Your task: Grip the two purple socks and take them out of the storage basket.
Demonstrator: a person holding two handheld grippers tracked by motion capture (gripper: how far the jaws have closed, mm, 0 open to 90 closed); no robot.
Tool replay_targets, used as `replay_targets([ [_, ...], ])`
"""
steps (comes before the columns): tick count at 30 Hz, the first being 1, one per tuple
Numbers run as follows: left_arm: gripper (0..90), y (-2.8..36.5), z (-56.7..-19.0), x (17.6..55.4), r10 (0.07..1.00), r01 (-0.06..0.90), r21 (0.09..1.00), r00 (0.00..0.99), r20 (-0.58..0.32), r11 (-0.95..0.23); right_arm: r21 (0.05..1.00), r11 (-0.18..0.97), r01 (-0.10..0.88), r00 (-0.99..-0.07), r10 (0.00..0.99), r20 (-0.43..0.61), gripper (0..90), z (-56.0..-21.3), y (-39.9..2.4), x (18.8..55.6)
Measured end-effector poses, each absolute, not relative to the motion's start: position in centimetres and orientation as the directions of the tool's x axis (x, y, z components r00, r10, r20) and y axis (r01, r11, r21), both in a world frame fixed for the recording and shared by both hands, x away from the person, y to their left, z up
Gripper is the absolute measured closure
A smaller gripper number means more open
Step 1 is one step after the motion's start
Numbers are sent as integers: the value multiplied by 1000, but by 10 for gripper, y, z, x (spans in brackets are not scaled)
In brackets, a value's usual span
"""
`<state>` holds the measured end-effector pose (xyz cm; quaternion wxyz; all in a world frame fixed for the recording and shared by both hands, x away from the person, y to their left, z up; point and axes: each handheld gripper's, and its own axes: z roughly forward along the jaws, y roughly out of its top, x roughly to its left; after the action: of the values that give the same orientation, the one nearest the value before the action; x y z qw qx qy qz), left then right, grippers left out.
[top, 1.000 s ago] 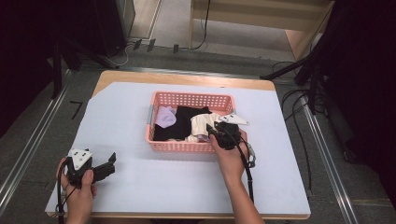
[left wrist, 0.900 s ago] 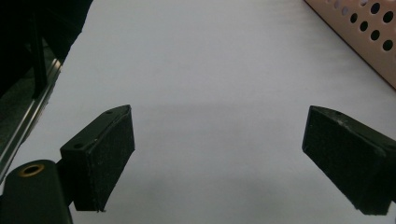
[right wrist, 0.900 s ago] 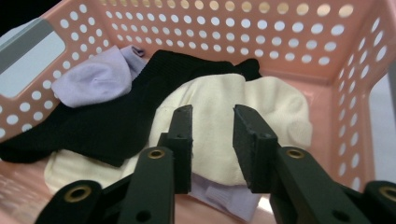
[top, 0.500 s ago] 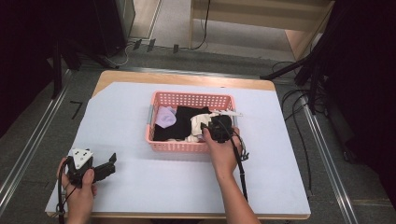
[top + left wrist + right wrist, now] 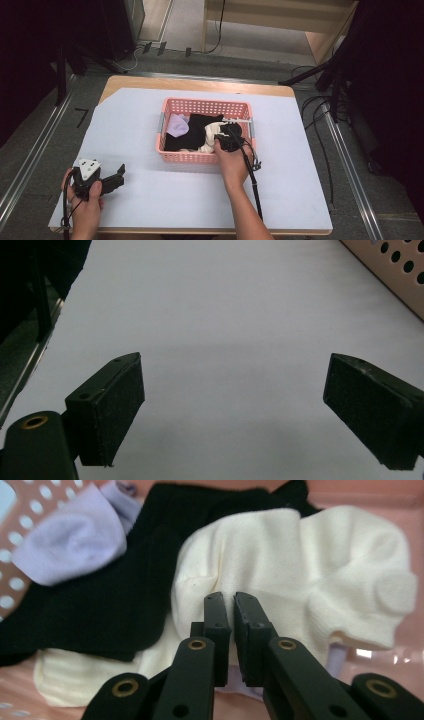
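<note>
The cream sock (image 5: 310, 575) — soft, ribbed, bunched — lies in the pink basket (image 5: 200, 156) on the table, beside a black sock (image 5: 115, 595). The right tongs (image 5: 228, 602) have just closed, pinching its fold (seen close up in the right gripper view); the left tongs (image 5: 235, 410) gape wide over bare table.

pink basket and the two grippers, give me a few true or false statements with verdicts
1. The right gripper has its jaws closed on the cream sock inside the pink basket. True.
2. The left gripper grips a black sock. False: its jaws stand wide open over the bare white table cover, with nothing between them.
3. A lilac sock lies in the basket beside a black sock. True.
4. The basket sits at the table's near left corner. False: it sits about mid-table, toward the far side.
5. The left gripper is inside the basket. False: it is outside it, near the table's front left.
</note>
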<state>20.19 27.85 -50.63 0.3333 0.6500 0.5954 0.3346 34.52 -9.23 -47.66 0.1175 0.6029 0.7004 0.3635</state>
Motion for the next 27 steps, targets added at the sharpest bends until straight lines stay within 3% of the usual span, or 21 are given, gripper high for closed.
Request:
replay_targets([
  [11,125,277,-506,202,997,561,824,65,52,-80,742,-56,668,-238,929,284,860,-454,-118,331],
  [14,128,277,-506,203,996,561,823,69,60,-88,756,-50,652,-303,898,320,857,-450,-113,329],
  [16,130,277,-506,203,996,561,824,68,55,-83,762,-27,648,-416,824,383,856,-448,-100,330],
  [18,131,277,-506,202,996,559,825,68,51,-81,753,-45,656,-448,779,438,858,-446,-93,329],
  [20,131,277,-506,202,996,559,825,68,51,-81,759,-38,650,-447,788,422,858,-445,-90,330],
  [22,132,277,-506,202,996,557,827,70,50,-81,767,-7,641,-425,829,363,854,-447,-88,332],
  [24,132,278,-506,202,996,554,829,71,48,-80,768,-3,641,-295,922,250,788,-453,-99,339],
  [27,132,278,-506,202,997,557,827,69,43,-75,786,15,618,-208,967,146,709,-456,-114,340],
])
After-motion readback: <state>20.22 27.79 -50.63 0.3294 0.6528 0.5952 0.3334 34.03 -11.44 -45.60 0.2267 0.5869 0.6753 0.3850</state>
